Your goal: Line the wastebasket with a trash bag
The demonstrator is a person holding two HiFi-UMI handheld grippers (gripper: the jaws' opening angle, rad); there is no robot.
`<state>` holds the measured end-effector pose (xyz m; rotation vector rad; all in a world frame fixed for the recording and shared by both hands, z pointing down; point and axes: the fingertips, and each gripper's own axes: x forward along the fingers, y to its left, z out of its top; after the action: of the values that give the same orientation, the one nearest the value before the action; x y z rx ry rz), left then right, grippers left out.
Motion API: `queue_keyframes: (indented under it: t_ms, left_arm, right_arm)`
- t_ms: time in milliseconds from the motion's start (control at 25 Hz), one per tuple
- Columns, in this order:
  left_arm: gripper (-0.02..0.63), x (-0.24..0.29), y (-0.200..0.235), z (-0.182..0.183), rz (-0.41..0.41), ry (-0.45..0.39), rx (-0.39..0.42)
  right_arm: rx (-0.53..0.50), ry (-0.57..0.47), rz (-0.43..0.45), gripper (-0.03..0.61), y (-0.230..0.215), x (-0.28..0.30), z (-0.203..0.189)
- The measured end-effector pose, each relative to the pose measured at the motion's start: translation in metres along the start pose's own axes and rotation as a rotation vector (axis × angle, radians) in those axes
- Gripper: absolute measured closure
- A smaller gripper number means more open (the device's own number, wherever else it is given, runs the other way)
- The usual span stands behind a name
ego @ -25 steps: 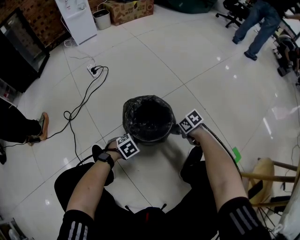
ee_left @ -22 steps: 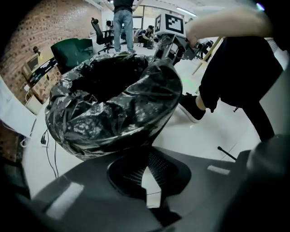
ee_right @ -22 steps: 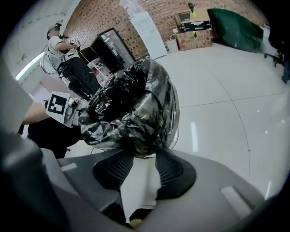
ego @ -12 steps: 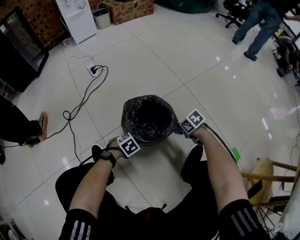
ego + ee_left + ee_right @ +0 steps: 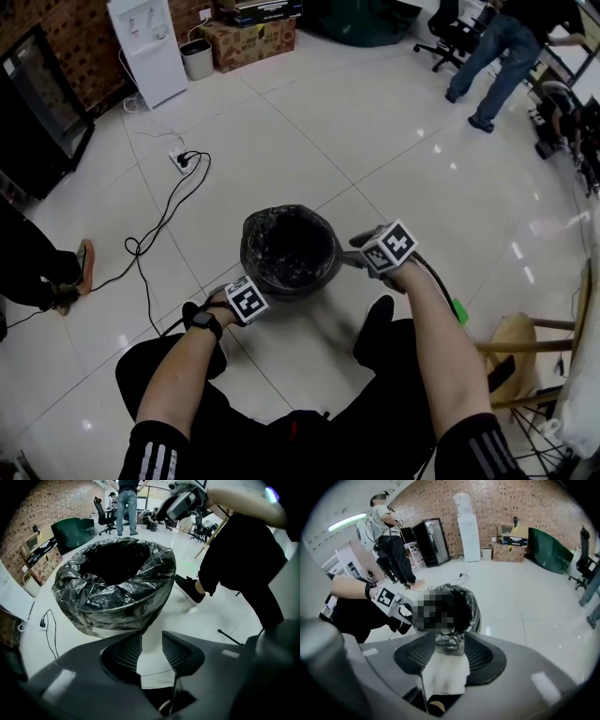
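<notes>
A: Wastebasket [image 5: 292, 287] is standing on the open tiled floor [image 5: 394, 141], and the black trash bag [image 5: 112, 597] is sitting inside it, its edge folded down over the whole rim.
B: What is changing on the left?
A: The left gripper [image 5: 151, 641] is hanging just beside the near wall. Its jaws have just been opening; they are standing about half apart and holding nothing, with only floor showing between them.
B: And on the right?
A: The right gripper [image 5: 450, 644] is riding higher than a second ago, off the rim's right side. Its jaws have been opening too. Crumpled film is showing in the gap, but the pads are not appearing to press it.
B: So both are letting go. I'm judging the lining nearly finished.
</notes>
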<state>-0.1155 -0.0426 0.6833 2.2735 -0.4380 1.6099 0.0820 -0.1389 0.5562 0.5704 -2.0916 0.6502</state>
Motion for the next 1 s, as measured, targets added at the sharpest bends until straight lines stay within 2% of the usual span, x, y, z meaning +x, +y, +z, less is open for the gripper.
queue_keyframes:
  t_ms: [120, 240, 320, 400, 480, 560, 640, 720, 880, 1000]
  left_arm:
    - [0.471, -0.016, -0.002, -0.009, -0.001, 0.031, 0.042]
    - [0.463, -0.04, 0.017, -0.009, 0.048, 0.014, 0.077]
    - [0.461, -0.058, 0.041, -0.007, 0.093, -0.013, 0.062]
    - [0.449, -0.073, 0.073, -0.002, 0.148, -0.051, 0.026]
    - [0.449, -0.083, 0.098, 0.011, 0.173, -0.127, -0.008]
    - [0.449, -0.09, 0.113, 0.029, 0.151, -0.207, -0.021]
    - [0.449, -0.093, 0.125, 0.045, 0.125, -0.251, -0.003]
    - [0.449, -0.092, 0.134, 0.054, 0.113, -0.248, 0.046]
    - [0.449, -0.075, 0.14, 0.053, 0.099, -0.159, 0.172]
    - [0.435, -0.061, 0.142, 0.052, 0.07, -0.131, 0.21]
  right_arm:
    - [-0.021, -0.035, 0.012, 0.376, 0.03, -0.004, 0.014]
    - [-0.17, 0.069, -0.038, 0.376, 0.048, 0.001, 0.005]
    - [-0.274, 0.111, -0.064, 0.376, 0.053, 0.0, 0.007]
    - [-0.317, 0.124, -0.066, 0.376, 0.053, 0.002, 0.013]
    - [-0.361, 0.155, -0.065, 0.374, 0.053, 0.008, 0.017]
    - [-0.399, 0.179, -0.055, 0.373, 0.056, 0.017, 0.02]
    - [-0.414, 0.191, -0.043, 0.373, 0.056, 0.024, 0.024]
    - [-0.423, 0.193, -0.033, 0.373, 0.054, 0.026, 0.029]
    - [-0.429, 0.141, -0.017, 0.373, 0.048, 0.021, 0.043]
    - [-0.42, 0.113, 0.036, 0.37, 0.054, 0.023, 0.048]
